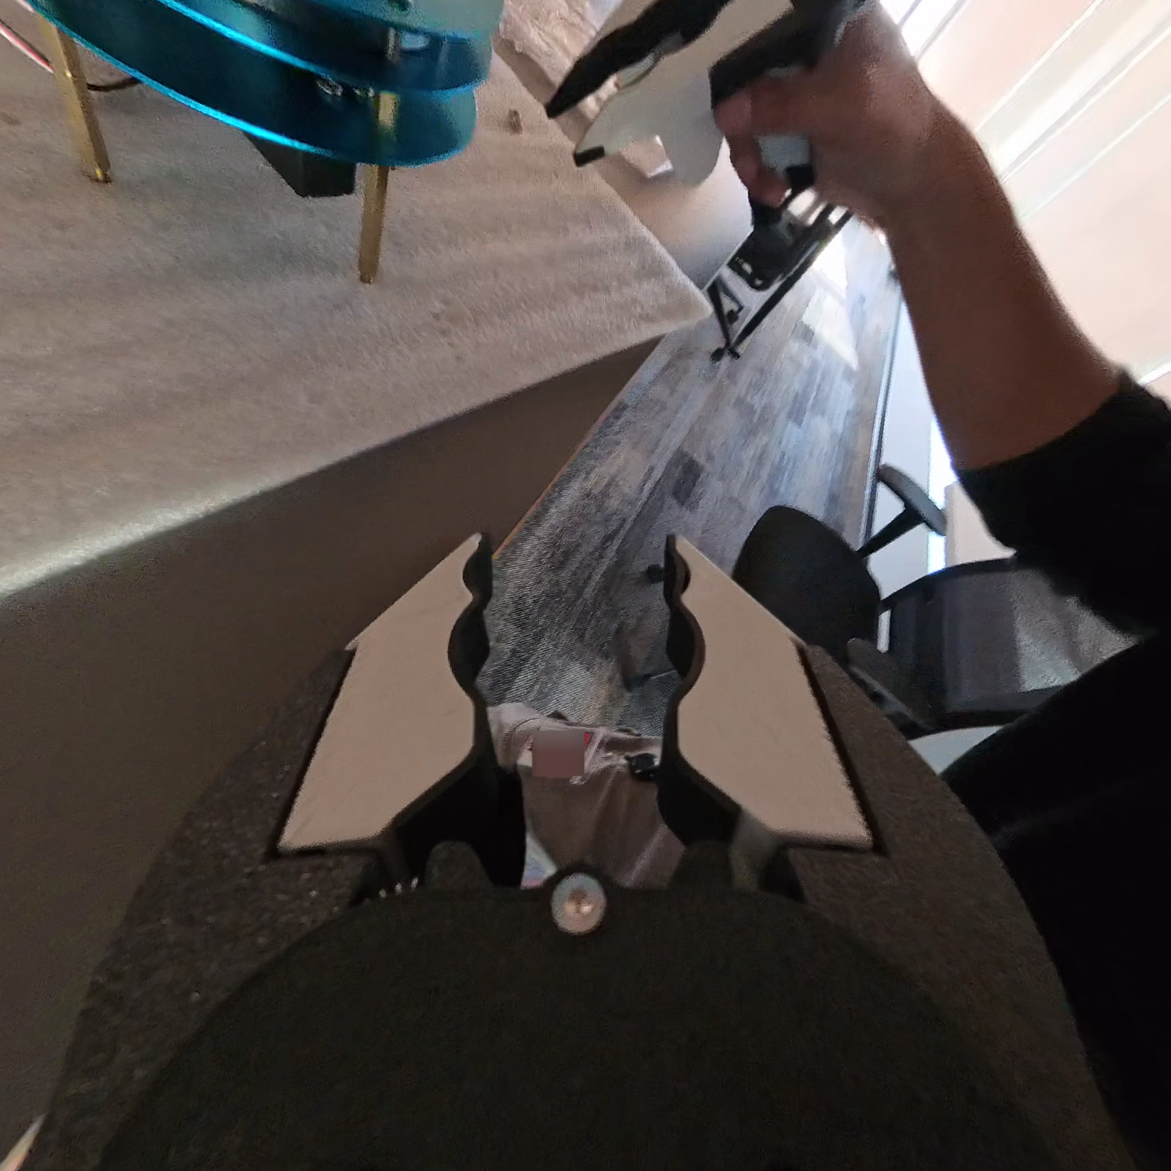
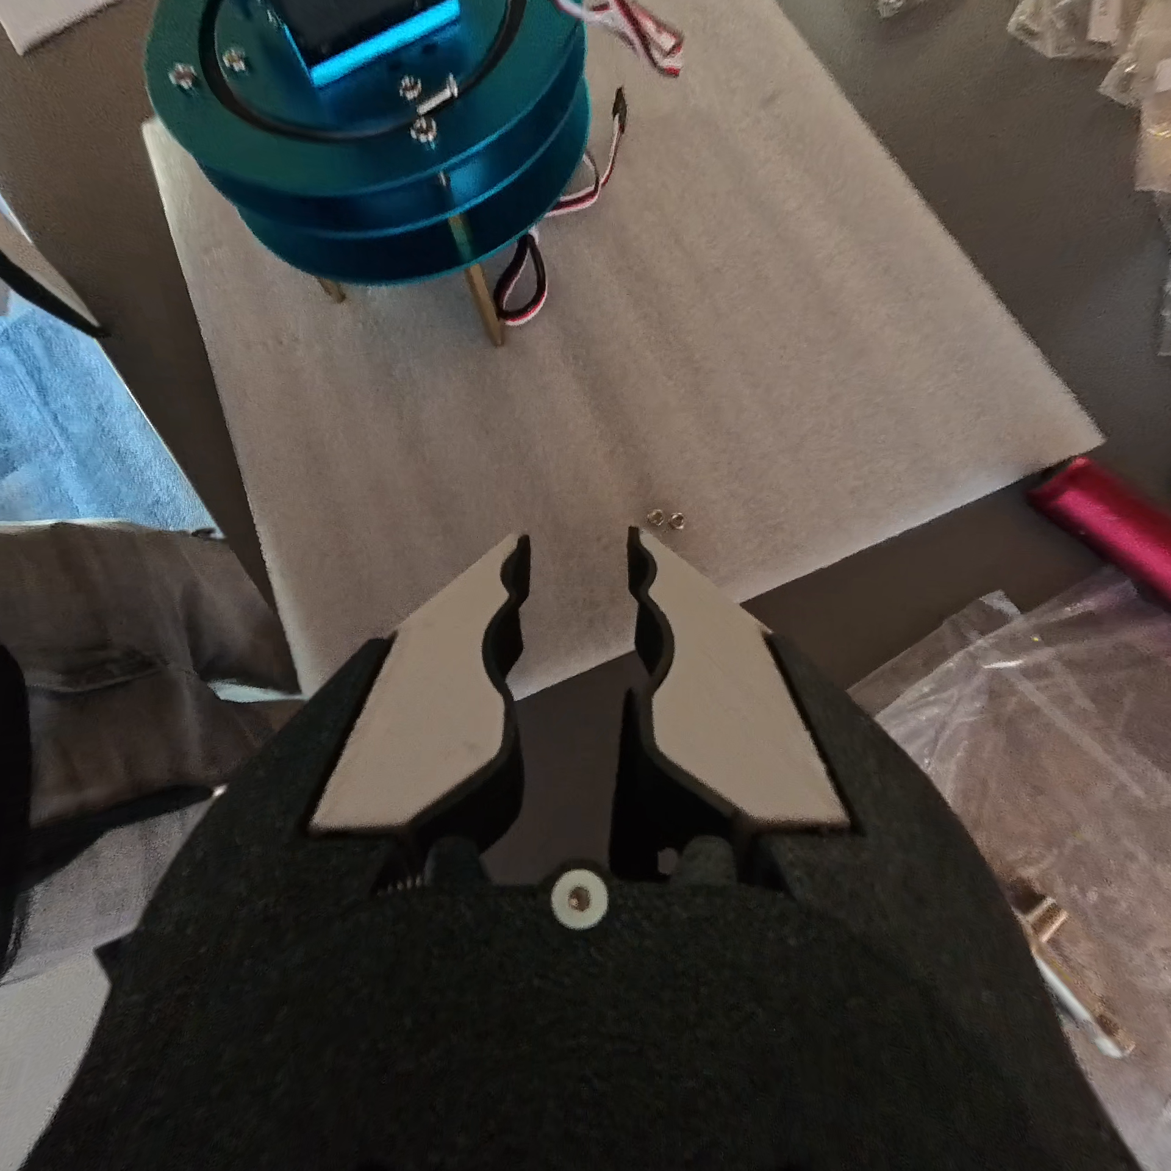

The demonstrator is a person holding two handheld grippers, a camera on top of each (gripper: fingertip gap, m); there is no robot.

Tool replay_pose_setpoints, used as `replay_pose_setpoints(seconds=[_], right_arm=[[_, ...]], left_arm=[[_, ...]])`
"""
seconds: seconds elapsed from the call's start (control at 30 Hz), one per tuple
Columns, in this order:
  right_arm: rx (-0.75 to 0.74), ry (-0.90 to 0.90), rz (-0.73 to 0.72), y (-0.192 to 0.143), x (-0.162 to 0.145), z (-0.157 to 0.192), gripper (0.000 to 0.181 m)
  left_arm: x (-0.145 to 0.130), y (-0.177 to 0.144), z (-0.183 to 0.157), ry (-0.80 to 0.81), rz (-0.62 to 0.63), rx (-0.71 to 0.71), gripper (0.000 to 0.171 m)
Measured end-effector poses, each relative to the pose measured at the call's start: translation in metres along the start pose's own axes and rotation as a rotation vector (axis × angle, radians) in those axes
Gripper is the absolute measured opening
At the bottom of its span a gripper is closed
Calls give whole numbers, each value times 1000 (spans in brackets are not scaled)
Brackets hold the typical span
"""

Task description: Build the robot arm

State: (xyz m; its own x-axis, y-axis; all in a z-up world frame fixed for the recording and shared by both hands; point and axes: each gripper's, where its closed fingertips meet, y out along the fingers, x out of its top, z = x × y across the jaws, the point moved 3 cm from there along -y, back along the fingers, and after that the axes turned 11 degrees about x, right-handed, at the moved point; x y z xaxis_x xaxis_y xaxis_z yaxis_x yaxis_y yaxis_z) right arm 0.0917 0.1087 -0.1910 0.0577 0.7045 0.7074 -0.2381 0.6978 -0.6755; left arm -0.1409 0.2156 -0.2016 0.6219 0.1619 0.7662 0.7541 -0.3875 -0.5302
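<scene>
A blue round stacked-plate assembly (image 2: 374,158) on brass legs stands on a white foam mat (image 2: 633,393), with red, white and black wires (image 2: 538,279) beside it. My right gripper (image 2: 576,545) is open and empty above the mat's near edge, with two small metal nuts (image 2: 665,519) just right of its fingertips. My left gripper (image 1: 576,551) is open and empty, tilted and pointing past the table edge toward the floor. The blue assembly also shows in the left wrist view (image 1: 304,76) at the top left. The right gripper (image 1: 633,95), held by a hand (image 1: 855,127), shows at the top there.
A magenta cylinder (image 2: 1102,519) lies at the mat's right corner. Clear plastic bags (image 2: 1045,729) lie at right and more (image 2: 1109,76) at the far right. Black chairs (image 1: 817,583) stand on the patterned floor (image 1: 729,456). A person's sleeve (image 1: 1090,570) is at right. The tips of one gripper are about 25 cm away from the tips of the other. My right gripper is the nearer one to the magenta cylinder (image 2: 1102,519): about 15 cm, against 35 cm.
</scene>
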Motion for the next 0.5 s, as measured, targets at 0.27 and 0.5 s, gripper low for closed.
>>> replay_pose_setpoints(seconds=[0.27, 0.5], right_arm=[[-70, -37, 42, 4, 4, -19, 21], [-72, -73, 88, 4, 2, -19, 10]], left_arm=[[3, -11, 0, 22, -95, 12, 48], [3, -16, 2, 53, -102, 45, 48]])
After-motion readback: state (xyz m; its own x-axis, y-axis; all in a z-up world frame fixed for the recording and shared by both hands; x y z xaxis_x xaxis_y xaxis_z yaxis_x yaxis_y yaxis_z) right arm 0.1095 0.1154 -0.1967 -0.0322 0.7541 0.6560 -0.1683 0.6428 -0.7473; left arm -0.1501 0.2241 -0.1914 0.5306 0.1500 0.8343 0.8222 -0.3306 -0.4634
